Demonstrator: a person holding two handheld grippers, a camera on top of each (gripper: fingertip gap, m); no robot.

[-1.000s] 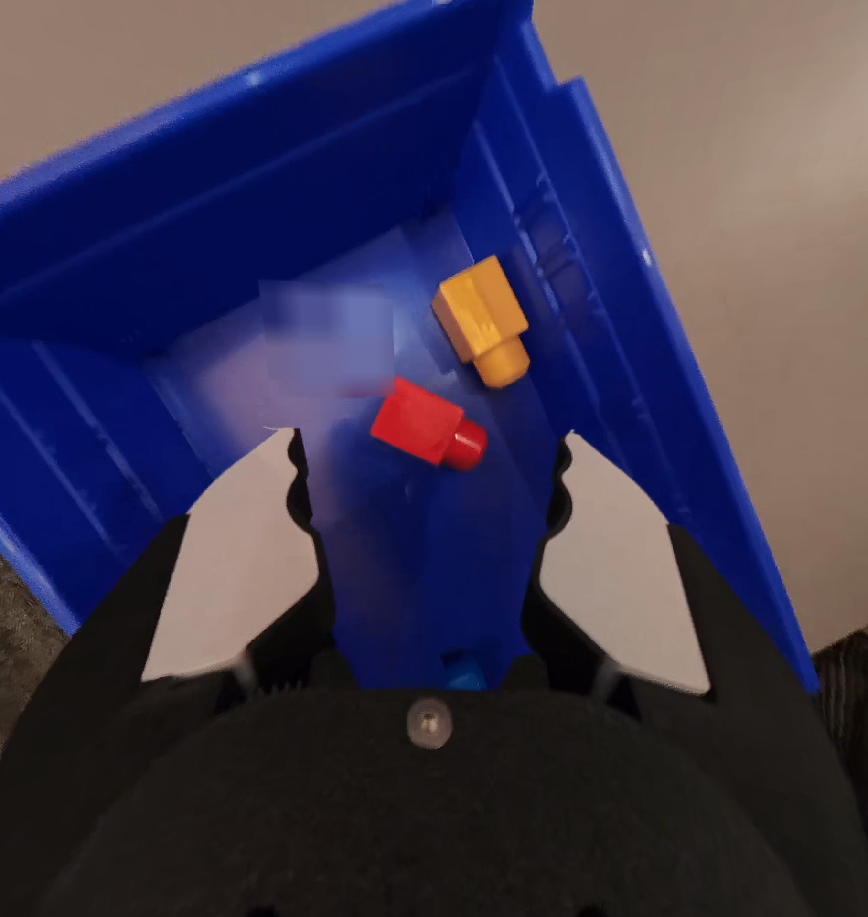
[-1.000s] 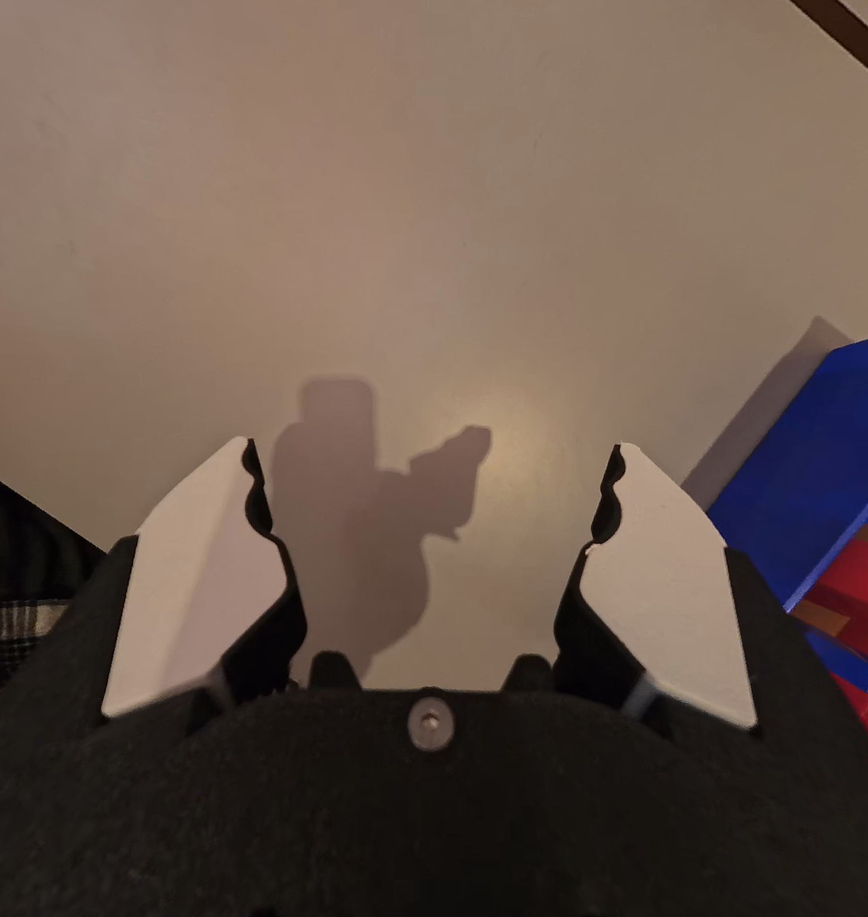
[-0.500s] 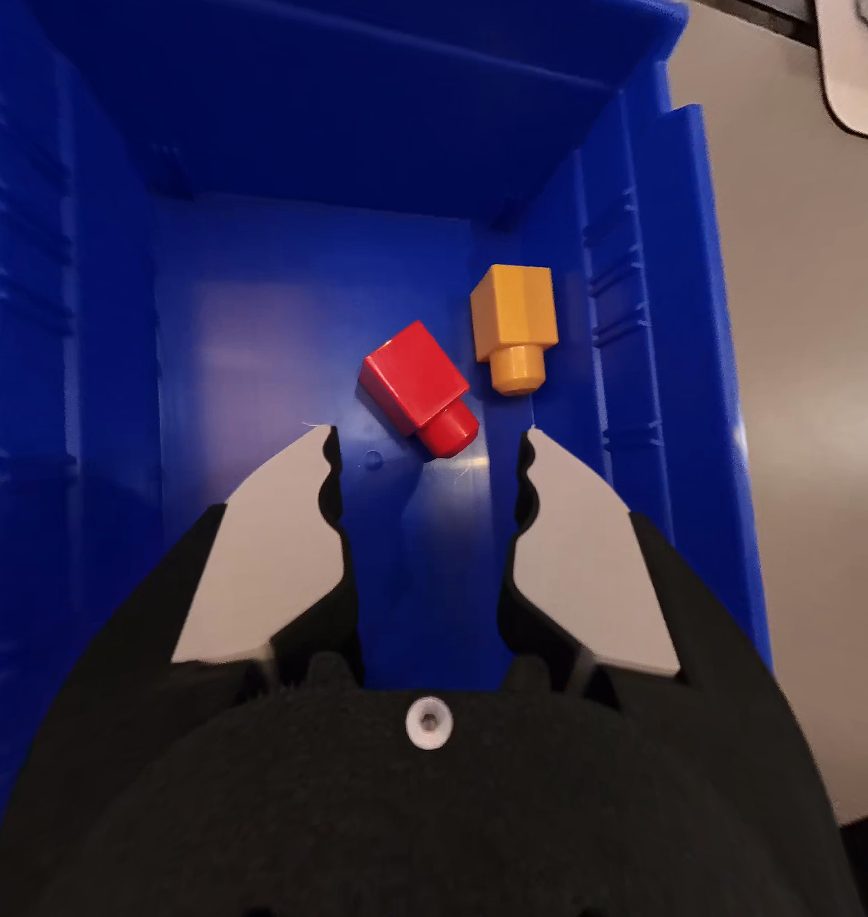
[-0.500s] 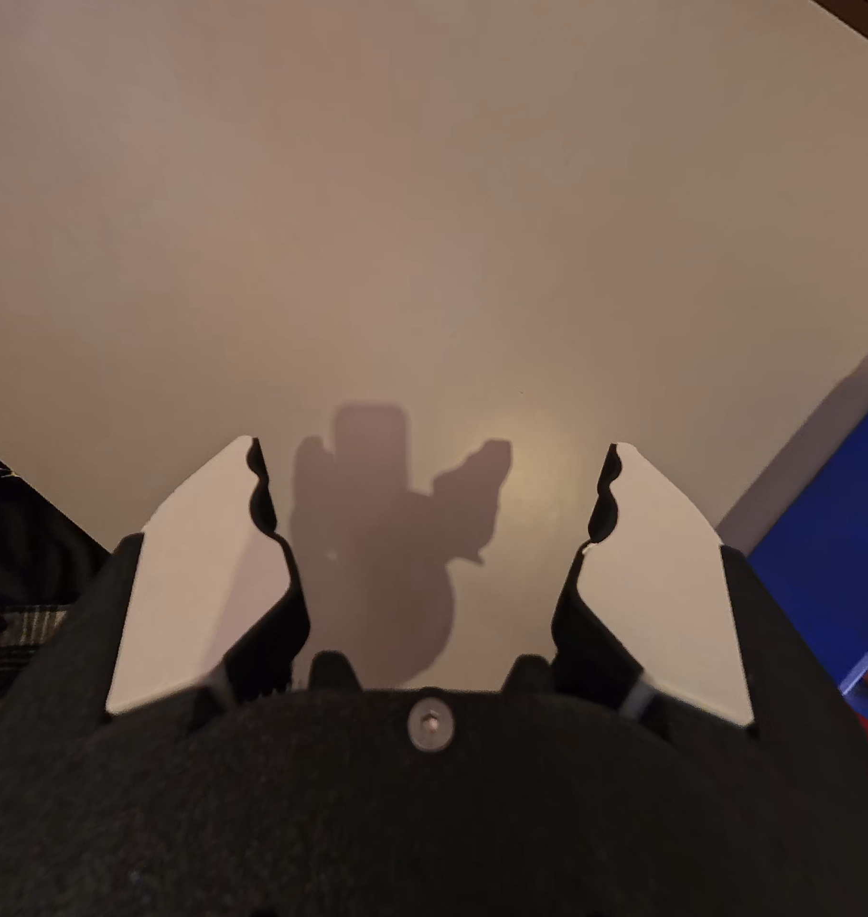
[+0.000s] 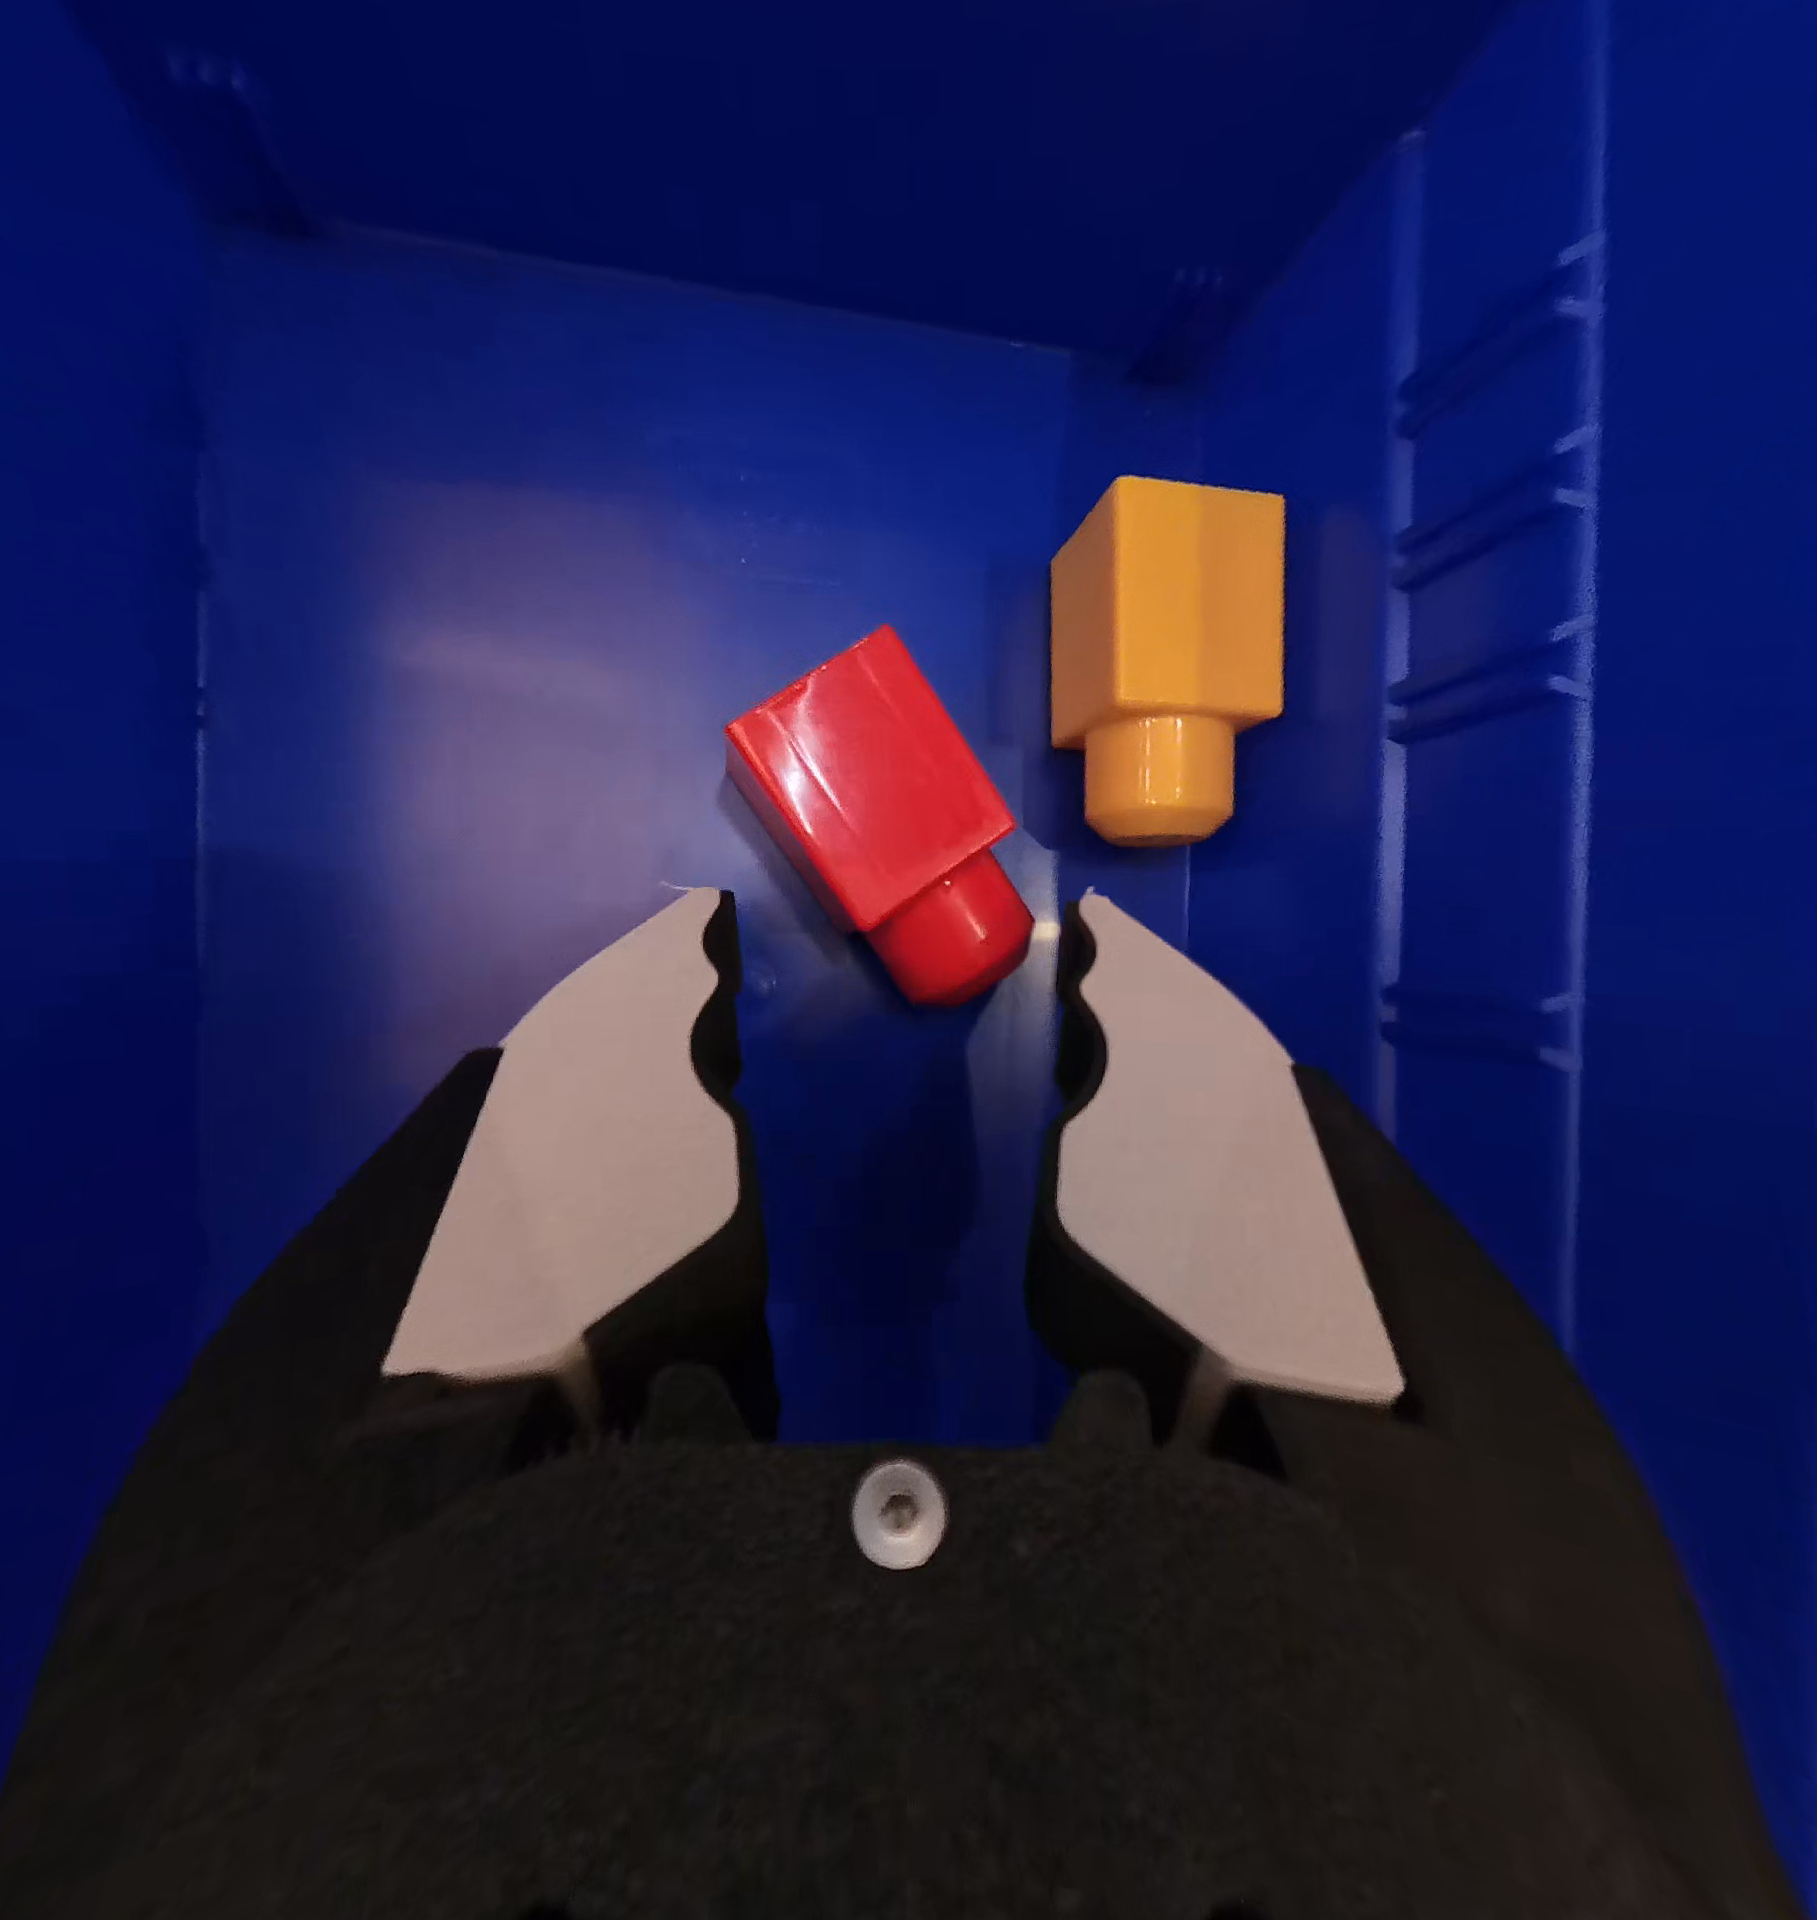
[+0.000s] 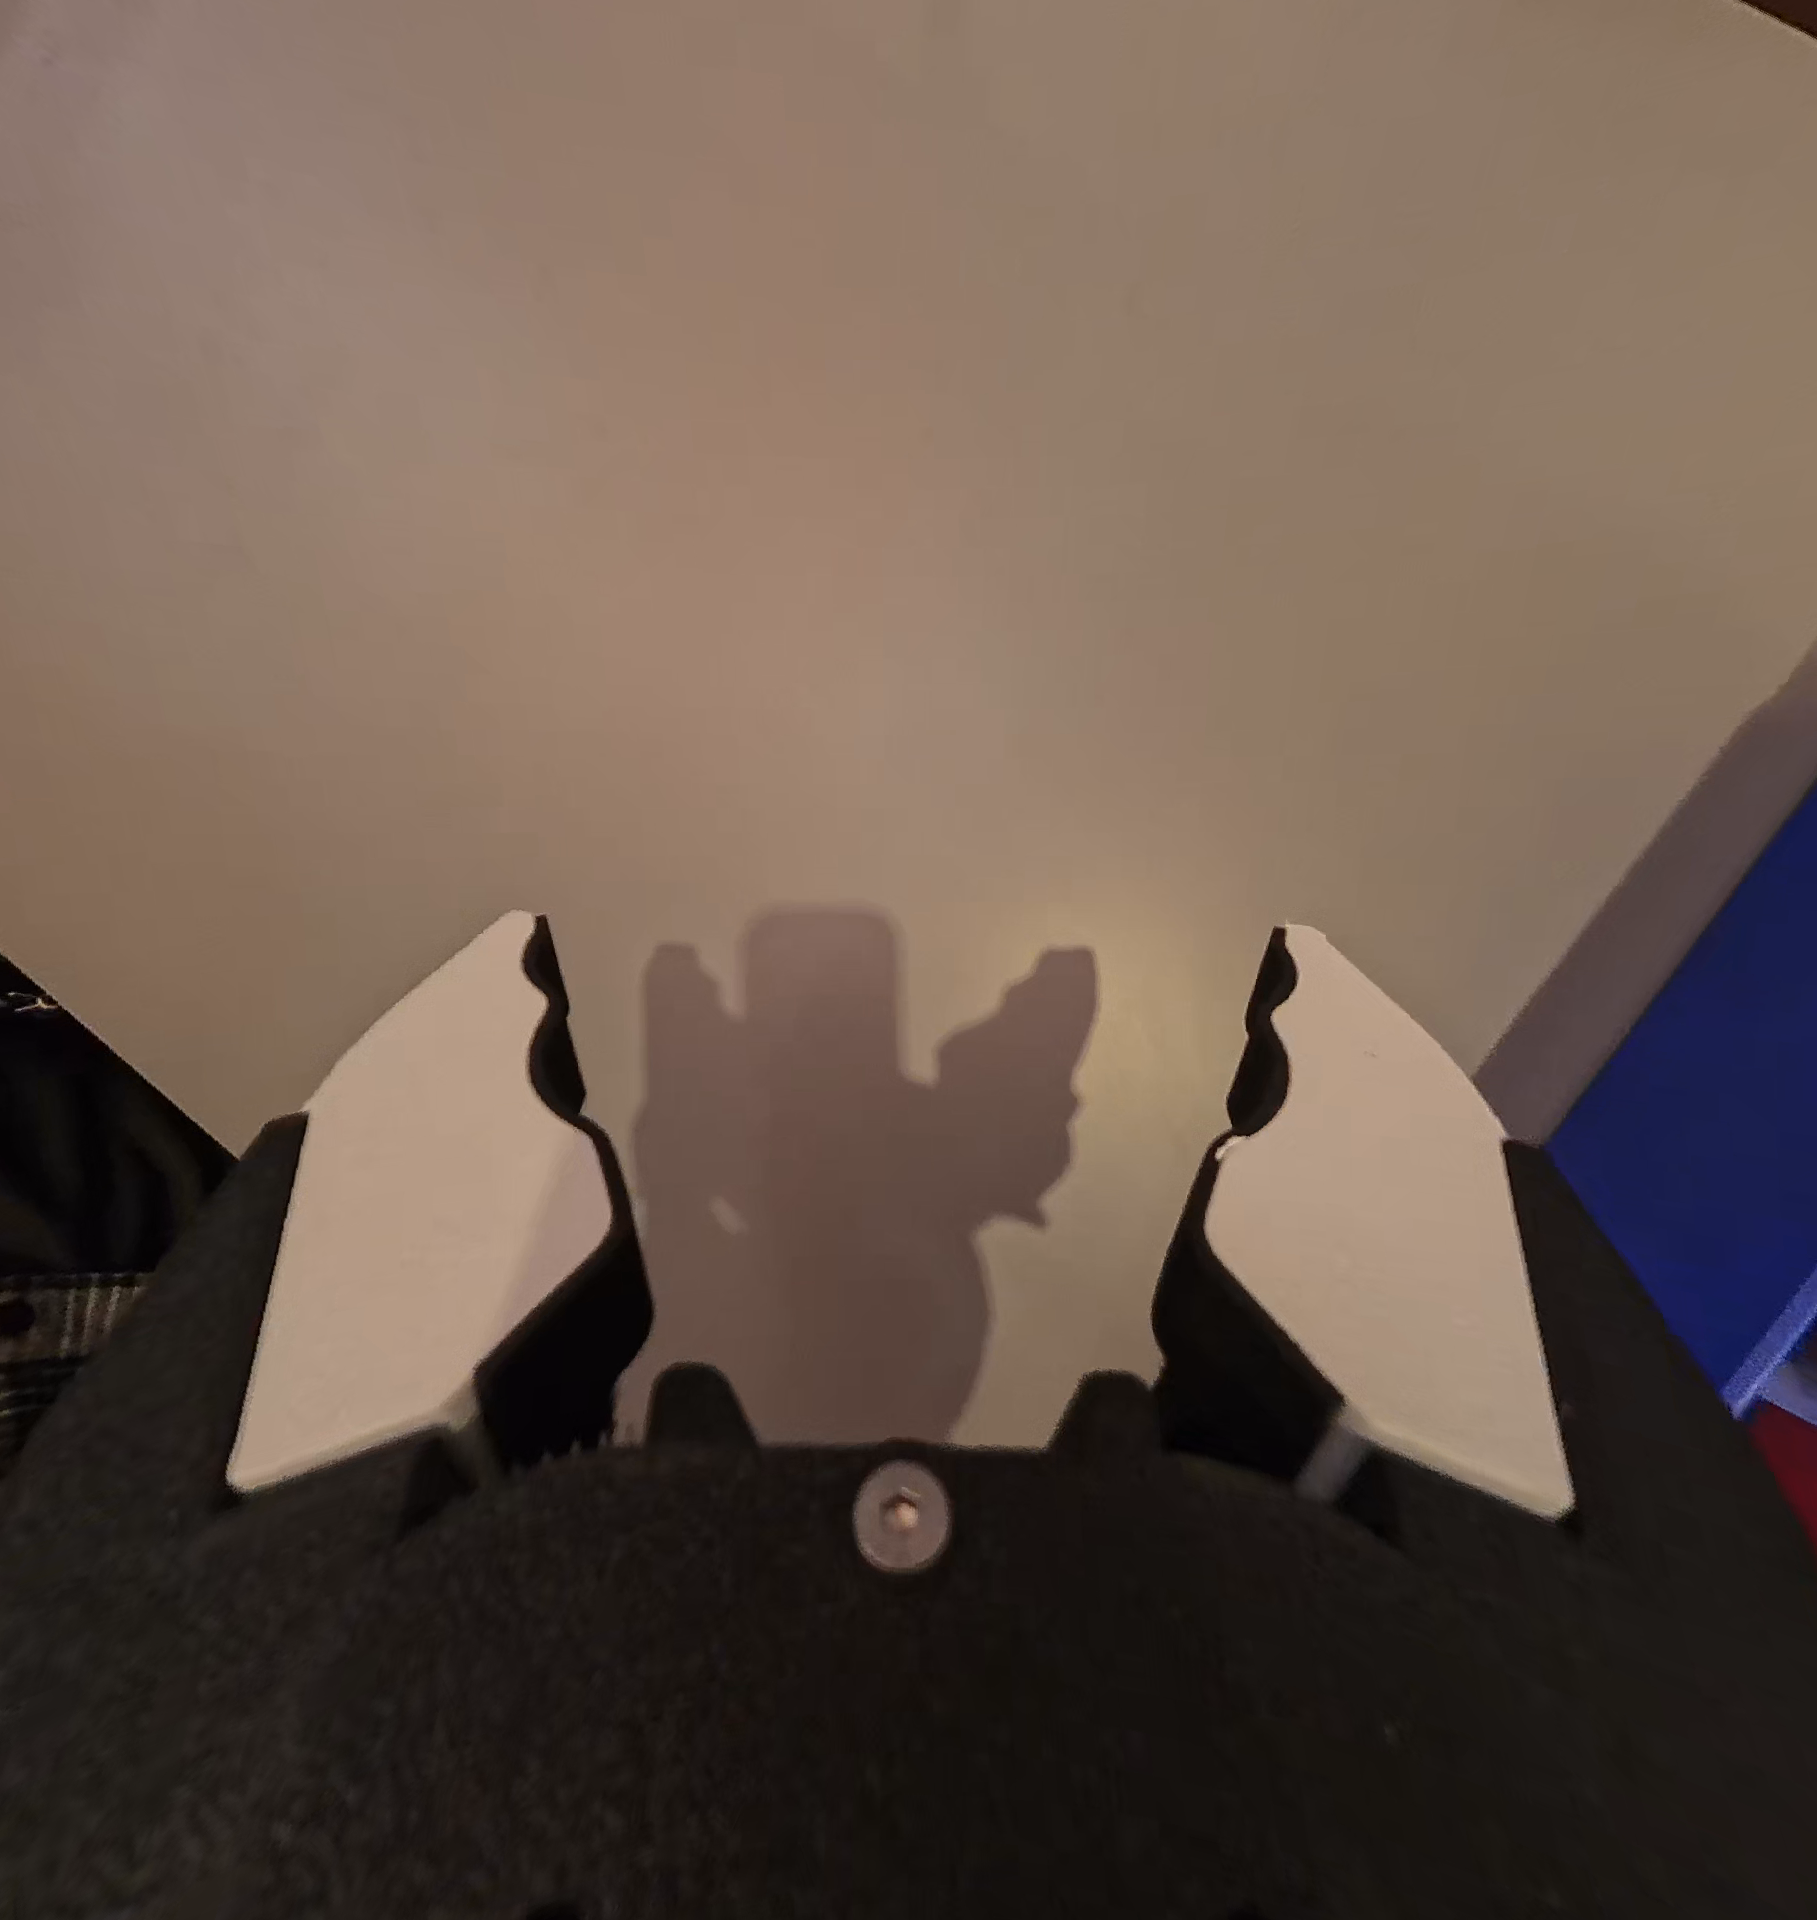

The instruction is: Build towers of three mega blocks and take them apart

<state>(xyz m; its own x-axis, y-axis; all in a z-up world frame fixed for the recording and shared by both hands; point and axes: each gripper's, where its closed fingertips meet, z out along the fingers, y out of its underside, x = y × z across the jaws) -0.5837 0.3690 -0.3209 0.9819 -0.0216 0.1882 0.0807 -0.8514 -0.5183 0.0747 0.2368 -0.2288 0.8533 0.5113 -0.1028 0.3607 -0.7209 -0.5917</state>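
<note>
My left gripper [image 5: 899, 914] is open and reaches down inside a blue bin [image 5: 468, 520]. A red mega block [image 5: 868, 805] lies on its side on the bin floor, its stud pointing toward me, just at and between my fingertips. A yellow-orange block [image 5: 1169, 634] lies on its side further right, close to the bin's right wall. My right gripper [image 6: 909, 935] is open and empty above a bare beige table [image 6: 883, 468].
The bin's walls close in on the left gripper on the left, right [image 5: 1486, 727] and far sides. In the right wrist view a blue bin [image 6: 1714, 1143] with coloured blocks stands at the right edge. A dark plaid sleeve [image 6: 31, 1330] shows at the left. Tip to tip, the grippers are about 70 cm apart.
My left gripper has gone deeper into the bin and closer to the red block; its jaws have narrowed somewhat. The right gripper has shifted slightly, so the blue bin sits nearer the frame edge.
</note>
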